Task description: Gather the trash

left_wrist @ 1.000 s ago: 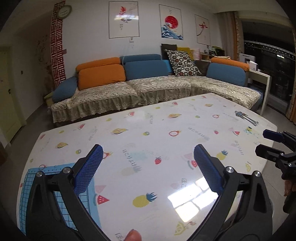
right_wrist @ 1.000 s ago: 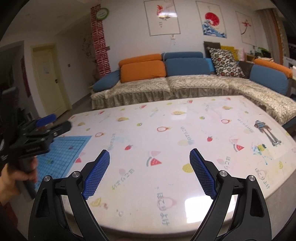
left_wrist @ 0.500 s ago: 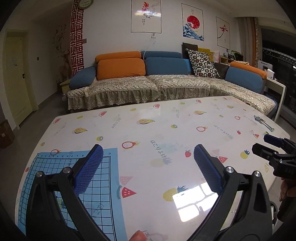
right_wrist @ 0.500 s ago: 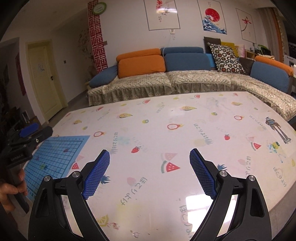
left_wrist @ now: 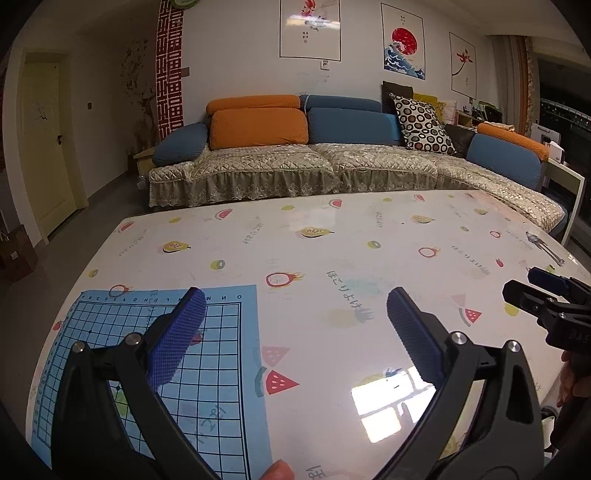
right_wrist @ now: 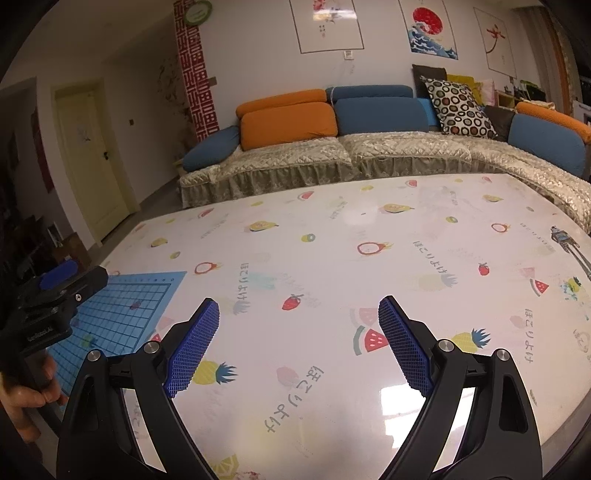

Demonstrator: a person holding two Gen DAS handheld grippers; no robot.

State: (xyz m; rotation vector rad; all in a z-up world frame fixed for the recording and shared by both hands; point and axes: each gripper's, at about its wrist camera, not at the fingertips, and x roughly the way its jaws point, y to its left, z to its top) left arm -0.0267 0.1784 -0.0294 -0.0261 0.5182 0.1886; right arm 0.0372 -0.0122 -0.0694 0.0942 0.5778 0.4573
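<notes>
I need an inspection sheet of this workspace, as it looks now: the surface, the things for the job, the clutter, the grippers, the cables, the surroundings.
Surface: table under a glossy fruit-print cover; a blue grid mat lies flat at its near left corner.
Job's things: nothing seen; no trash shows on the table in either view.
Clutter: nothing seen.
Grippers: left gripper open and holding nothing, above the mat's right edge; right gripper open and holding nothing, above the table's near edge.
Cables: nothing seen.
Surroundings: corner sofa with orange and blue cushions behind the table, framed pictures on the wall, a door on the left.
</notes>
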